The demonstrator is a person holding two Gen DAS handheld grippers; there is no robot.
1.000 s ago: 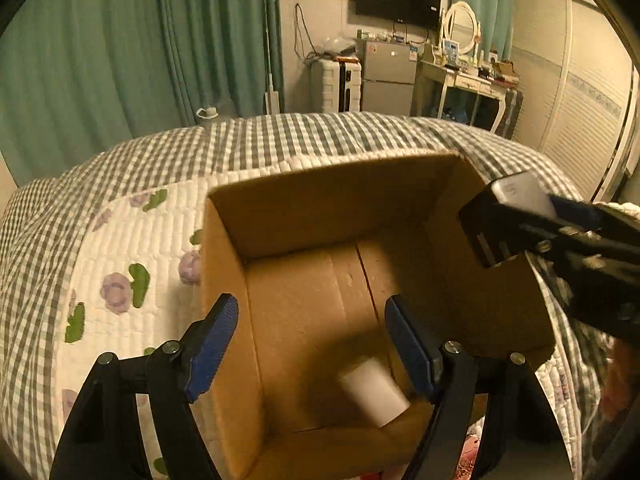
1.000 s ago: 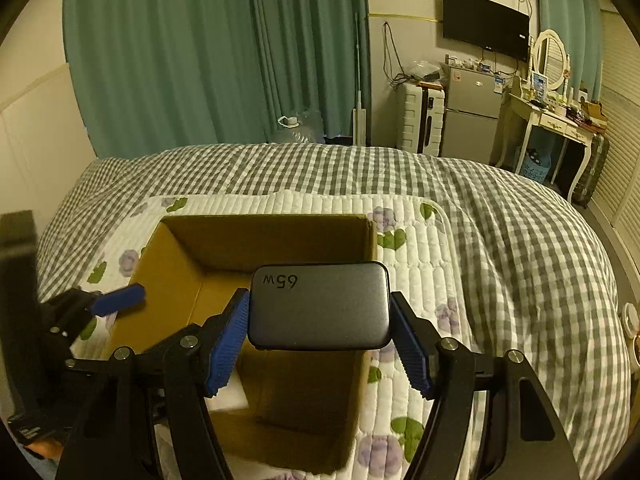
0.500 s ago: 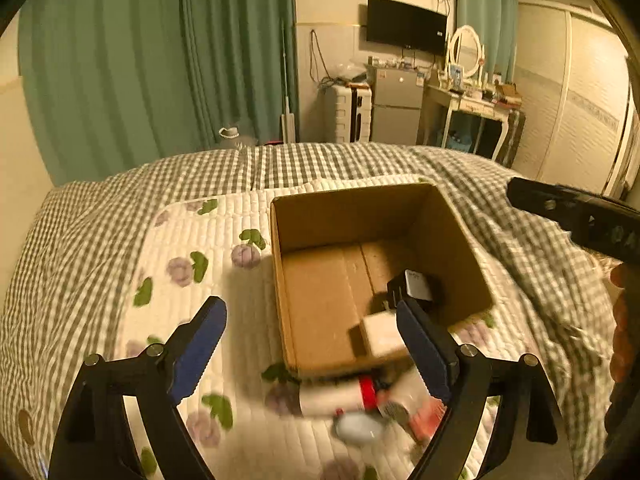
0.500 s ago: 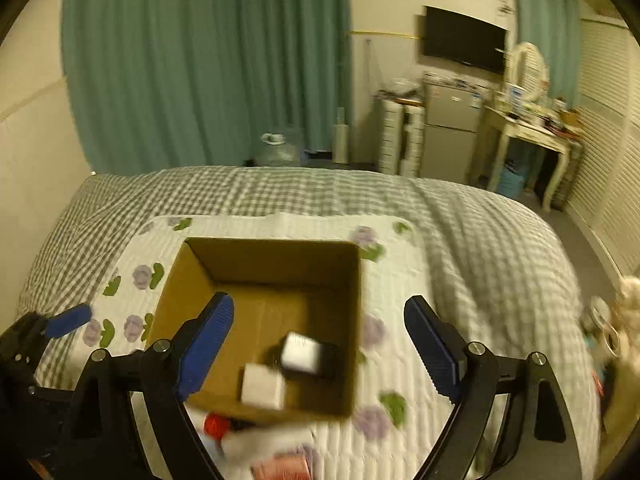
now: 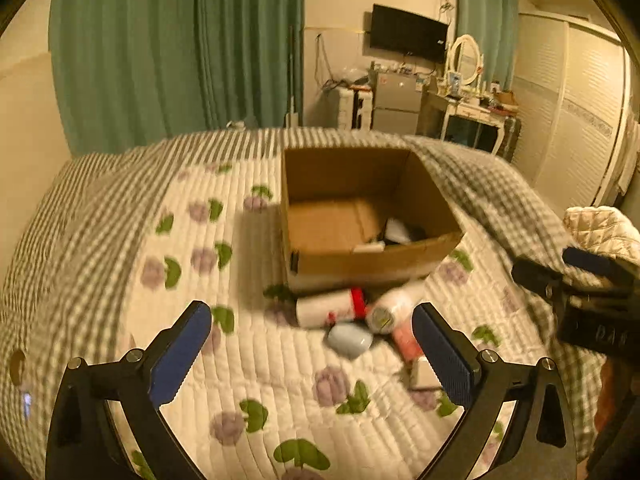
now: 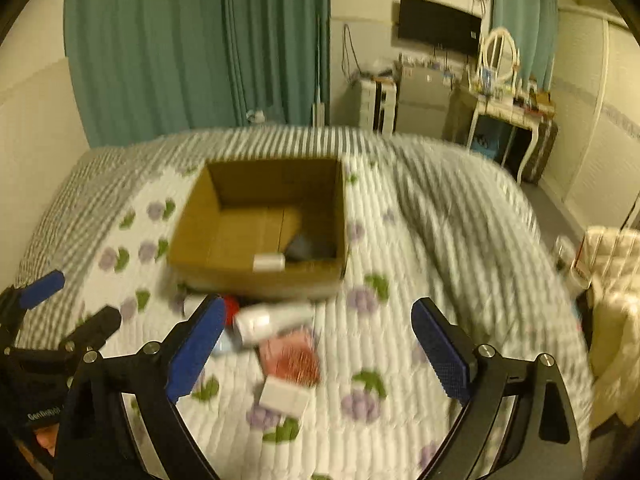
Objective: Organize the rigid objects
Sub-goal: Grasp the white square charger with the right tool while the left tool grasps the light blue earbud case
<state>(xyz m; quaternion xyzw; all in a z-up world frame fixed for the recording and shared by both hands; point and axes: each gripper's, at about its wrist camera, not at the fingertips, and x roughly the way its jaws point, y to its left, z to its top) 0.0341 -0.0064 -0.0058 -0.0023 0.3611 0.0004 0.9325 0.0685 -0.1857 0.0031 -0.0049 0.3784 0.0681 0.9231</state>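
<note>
An open cardboard box (image 5: pixel 360 268) (image 6: pixel 224 200) stands on the quilted bed. Inside lie a dark grey charger (image 6: pixel 306 246) and a small white block (image 6: pixel 269 262). In front of the box lies a pile: a white bottle with a red band (image 5: pixel 326 308), a white tube (image 6: pixel 276 318), a pale blue rounded thing (image 5: pixel 348 342), a pink packet (image 6: pixel 290 354) and a small white box (image 6: pixel 285 396). My left gripper (image 5: pixel 312 354) is open and empty, near the pile. My right gripper (image 6: pixel 318 350) is open and empty, above the pile.
The bed has a white floral quilt (image 5: pixel 200 280) over a grey checked cover (image 6: pixel 460 200). A cream quilted bundle (image 6: pixel 612 280) lies off the right side. Green curtains, a fridge and a dressing table stand at the far wall.
My right gripper let the grey charger go into the box and opened. Both grippers have pulled back from the box toward the near side, so the pile in front of it shows.
</note>
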